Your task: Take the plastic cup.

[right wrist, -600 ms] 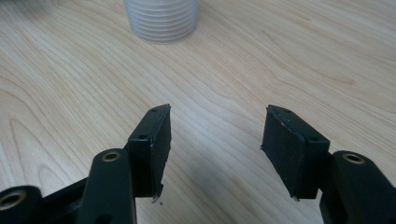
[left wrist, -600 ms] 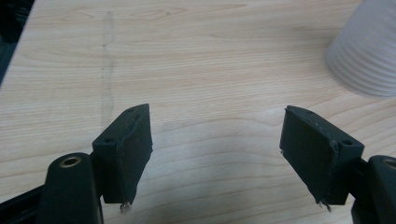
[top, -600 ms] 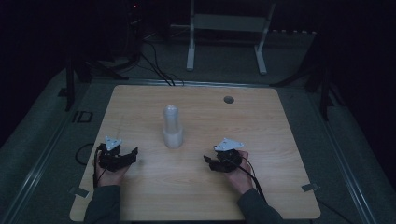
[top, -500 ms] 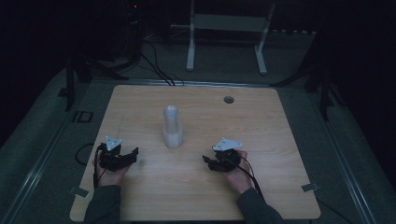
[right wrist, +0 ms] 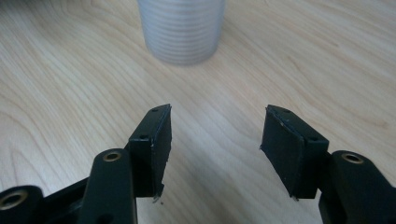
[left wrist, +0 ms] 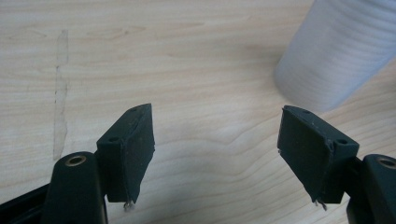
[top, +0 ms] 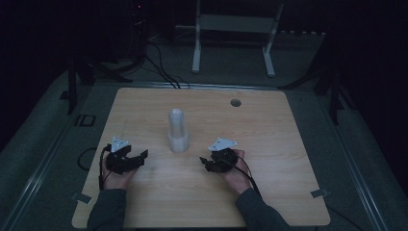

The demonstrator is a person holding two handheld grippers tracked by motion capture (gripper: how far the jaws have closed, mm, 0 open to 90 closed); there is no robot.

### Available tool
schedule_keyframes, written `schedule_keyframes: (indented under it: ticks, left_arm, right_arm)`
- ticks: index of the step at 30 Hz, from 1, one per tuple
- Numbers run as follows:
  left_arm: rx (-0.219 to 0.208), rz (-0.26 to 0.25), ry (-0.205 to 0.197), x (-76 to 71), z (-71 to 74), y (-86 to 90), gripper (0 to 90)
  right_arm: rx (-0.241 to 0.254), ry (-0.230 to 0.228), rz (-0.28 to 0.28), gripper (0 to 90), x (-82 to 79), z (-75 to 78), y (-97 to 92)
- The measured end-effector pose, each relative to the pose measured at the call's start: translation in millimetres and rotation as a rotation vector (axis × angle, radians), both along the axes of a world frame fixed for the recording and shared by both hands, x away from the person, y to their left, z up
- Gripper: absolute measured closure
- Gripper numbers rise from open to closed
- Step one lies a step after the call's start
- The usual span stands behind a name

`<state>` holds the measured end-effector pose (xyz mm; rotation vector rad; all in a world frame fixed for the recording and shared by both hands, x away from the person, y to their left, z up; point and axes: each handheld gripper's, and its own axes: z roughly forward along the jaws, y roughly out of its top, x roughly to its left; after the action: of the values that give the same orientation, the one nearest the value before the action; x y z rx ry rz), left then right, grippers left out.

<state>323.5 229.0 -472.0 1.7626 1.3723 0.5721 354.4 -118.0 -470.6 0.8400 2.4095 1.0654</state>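
A white ribbed cylinder (top: 178, 131) with a narrower rounded top stands upright near the middle of the wooden table (top: 269, 134). My left gripper (top: 139, 156) rests low on the table to its left, jaws open with nothing between them. In the left gripper view the gripper (left wrist: 215, 109) points at bare wood, with the cylinder (left wrist: 336, 51) off to the upper right. My right gripper (top: 206, 163) sits to the cylinder's right, also open and holding nothing. In the right gripper view the gripper (right wrist: 217, 109) faces the cylinder's base (right wrist: 182, 28) a short way ahead.
A round cable hole (top: 235, 102) sits near the table's far edge. Behind the table stands a white metal frame (top: 233, 29), and cables (top: 163, 72) trail over the dark floor. Tape marks (top: 319, 193) lie at the near corners.
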Motion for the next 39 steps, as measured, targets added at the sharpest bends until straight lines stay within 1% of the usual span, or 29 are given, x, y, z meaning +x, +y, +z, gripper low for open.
schedule_keyframes:
  ticks: [5,8,9,12,14,15,16,17,18,19,24,29,30,39]
  left_arm:
    - [0.006,-0.02,-0.022,2.7,9.8,-4.3,27.6]
    - [0.018,-0.039,-0.032,4.6,15.1,-7.9,27.6]
    - [0.018,-0.039,-0.032,4.6,15.1,-7.9,27.6]
    - [0.027,-0.065,-0.049,6.4,22.7,-13.1,27.5]
    - [0.028,-0.077,-0.058,7.4,27.2,-15.7,27.3]
    - [0.028,-0.077,-0.058,7.4,27.2,-15.7,27.2]
    - [0.024,-0.09,-0.066,8.5,31.7,-18.3,27.2]
    - [0.024,-0.09,-0.066,8.5,31.7,-18.3,26.9]
    - [0.035,-0.104,-0.076,10.0,37.9,-22.2,26.8]
    - [0.039,-0.109,-0.08,10.6,39.9,-23.3,26.7]
    - [0.044,-0.134,-0.104,14.3,52.0,-29.9,26.6]
    - [0.045,-0.151,-0.111,17.4,58.1,-35.5,26.6]
    - [0.053,-0.161,-0.113,18.9,61.0,-39.2,26.6]
    - [0.053,-0.2,-0.133,24.1,72.1,-54.3,26.3]
  right_arm:
    - [0.002,-0.01,0.015,41.9,3.2,3.0,7.2]
    - [0.004,-0.012,0.026,41.7,5.4,3.6,11.3]
    - [0.004,-0.012,0.026,41.7,5.4,3.6,11.3]
    - [0.008,-0.009,0.033,41.3,7.4,4.4,15.4]
    - [0.011,-0.009,0.037,41.1,8.1,5.0,17.4]
    - [0.011,-0.009,0.037,41.1,8.1,5.0,17.4]
    - [0.014,-0.011,0.039,41.0,8.6,5.9,19.8]
    - [0.016,-0.014,0.041,40.9,9.0,6.3,20.5]
    - [0.03,-0.011,0.044,40.9,9.6,7.4,21.5]
    - [0.048,-0.003,0.045,41.0,10.4,8.4,22.3]
    - [0.067,-0.011,0.046,41.2,14.4,14.3,27.4]
    - [0.078,-0.019,0.051,40.7,18.1,19.0,32.6]
    - [0.082,-0.018,0.051,40.2,20.0,20.2,35.3]
    - [0.09,-0.031,0.06,39.0,25.1,23.4,44.1]
